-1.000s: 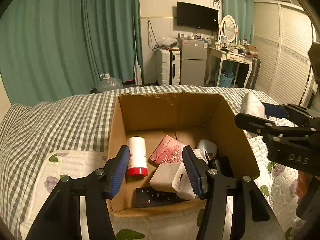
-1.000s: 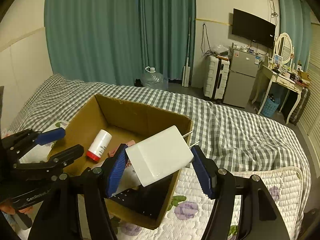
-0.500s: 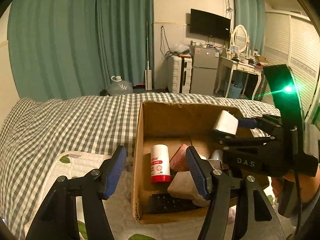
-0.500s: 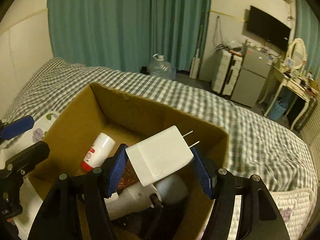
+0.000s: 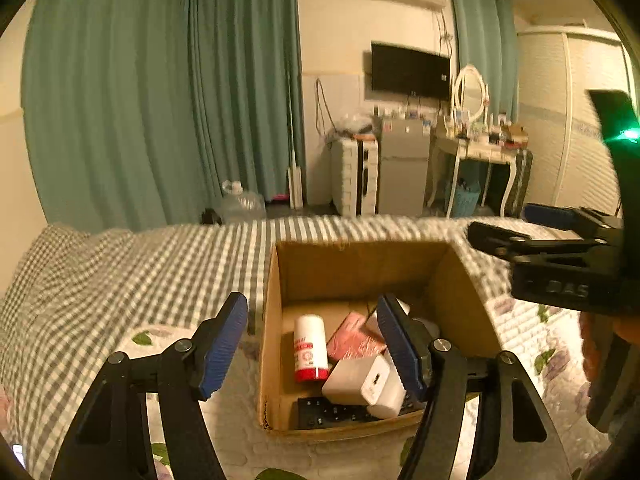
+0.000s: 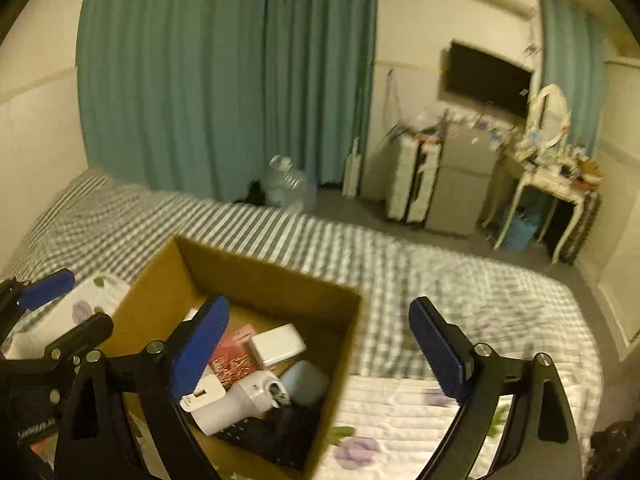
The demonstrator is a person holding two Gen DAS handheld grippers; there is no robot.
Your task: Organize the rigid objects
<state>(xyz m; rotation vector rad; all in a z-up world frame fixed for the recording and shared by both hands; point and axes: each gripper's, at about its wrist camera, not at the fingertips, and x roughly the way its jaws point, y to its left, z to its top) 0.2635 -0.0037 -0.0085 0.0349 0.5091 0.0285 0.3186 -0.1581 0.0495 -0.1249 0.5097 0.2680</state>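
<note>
An open cardboard box sits on the bed. It holds a white bottle with a red cap, a pink packet, a white charger, a black remote and the white plug adapter lying flat near the back. My left gripper is open and empty over the box's left wall. My right gripper is open and empty above the box's right side; it also shows at the right edge of the left wrist view.
The bed has a grey checked sheet and a white floral quilt. Beyond the bed stand teal curtains, a water jug, a suitcase, a small fridge and a dressing table.
My right gripper opened and let go of the white plug adapter, which now lies in the box. The right gripper rose and drew back. The left gripper shifted left.
</note>
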